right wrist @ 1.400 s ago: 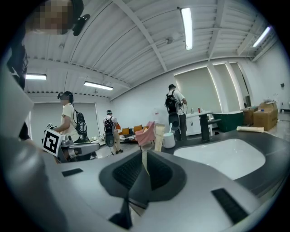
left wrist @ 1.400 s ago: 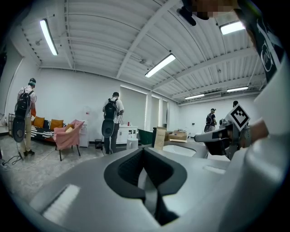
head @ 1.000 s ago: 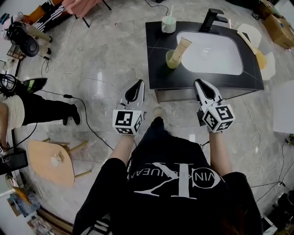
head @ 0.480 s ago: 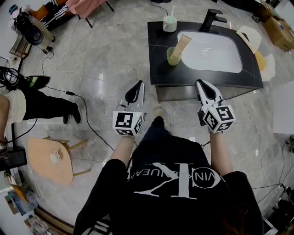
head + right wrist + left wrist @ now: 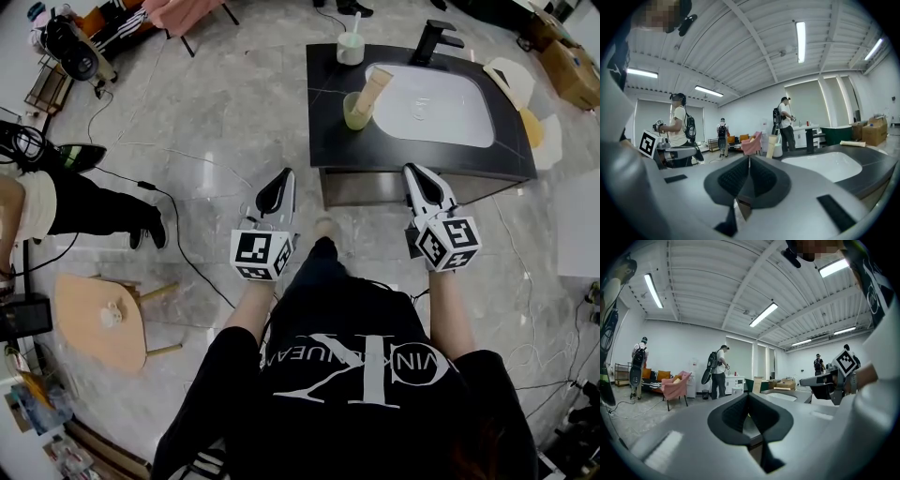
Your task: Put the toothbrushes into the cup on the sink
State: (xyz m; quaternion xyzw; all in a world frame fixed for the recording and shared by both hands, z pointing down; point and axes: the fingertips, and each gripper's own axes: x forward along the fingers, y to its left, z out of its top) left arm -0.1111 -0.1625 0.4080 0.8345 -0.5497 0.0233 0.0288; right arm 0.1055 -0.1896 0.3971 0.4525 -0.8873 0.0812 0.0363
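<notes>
The pale green plastic cup (image 5: 354, 114) on the black sink bench (image 5: 328, 141) is found ahead, between the empty clenched left tool (image 5: 281, 176) and the right tool (image 5: 415, 173), just closed on nothing

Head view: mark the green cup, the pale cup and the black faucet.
Green round cup (image 5: 352, 114): head view, side wall.
Pale round cup (image 5: 351, 52): head view, side wall.
Black faucet (image 5: 431, 40): head view, upright body.

Two hand-held grippers (image 5: 281, 175) (image 5: 413, 171), two cups (image 5: 351, 49) (image 5: 355, 113), one tube (image 5: 374, 90), one faucet (image 5: 433, 39), one sink basin (image 5: 441, 108), one wooden stool (image 5: 94, 328).
</notes>
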